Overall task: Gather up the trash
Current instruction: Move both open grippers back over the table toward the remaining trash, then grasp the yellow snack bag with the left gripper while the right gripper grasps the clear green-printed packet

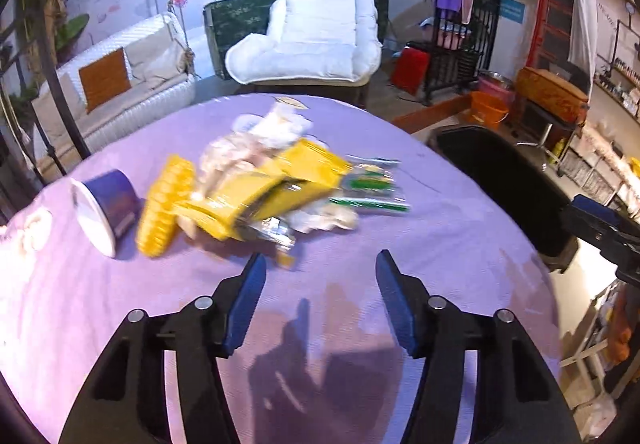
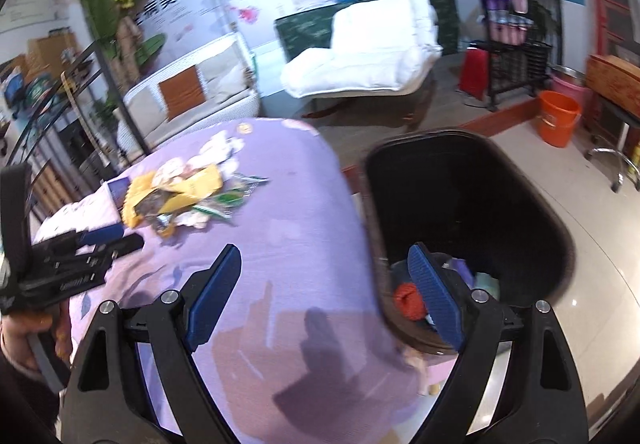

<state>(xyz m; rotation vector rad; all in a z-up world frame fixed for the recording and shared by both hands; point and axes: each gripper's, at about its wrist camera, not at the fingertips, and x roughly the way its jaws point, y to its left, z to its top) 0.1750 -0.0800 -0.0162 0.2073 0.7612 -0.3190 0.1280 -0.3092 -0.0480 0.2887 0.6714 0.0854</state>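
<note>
A heap of trash lies on the purple-clothed round table (image 1: 440, 244): yellow wrappers (image 1: 272, 191), a corn cob (image 1: 164, 207), a purple cup (image 1: 104, 203) tipped on its side, crumpled white tissues (image 1: 276, 123) and green-white wrappers (image 1: 368, 183). My left gripper (image 1: 320, 260) hovers just short of the heap, open, with nothing between its fingers. My right gripper (image 2: 325, 250) stands open and empty over the table's edge, beside the black bin (image 2: 472, 211). A red scrap (image 2: 408, 300) and other bits lie in the bin. The heap (image 2: 180, 195) lies far left in the right wrist view.
The bin (image 1: 500, 179) stands on the floor against the table's right side. Beyond the table are a white recliner (image 1: 312, 39), a white sofa (image 1: 120, 83), an orange bucket (image 2: 558, 119) and a dark metal rack (image 2: 516, 59). A hand (image 2: 24, 328) holds the left gripper.
</note>
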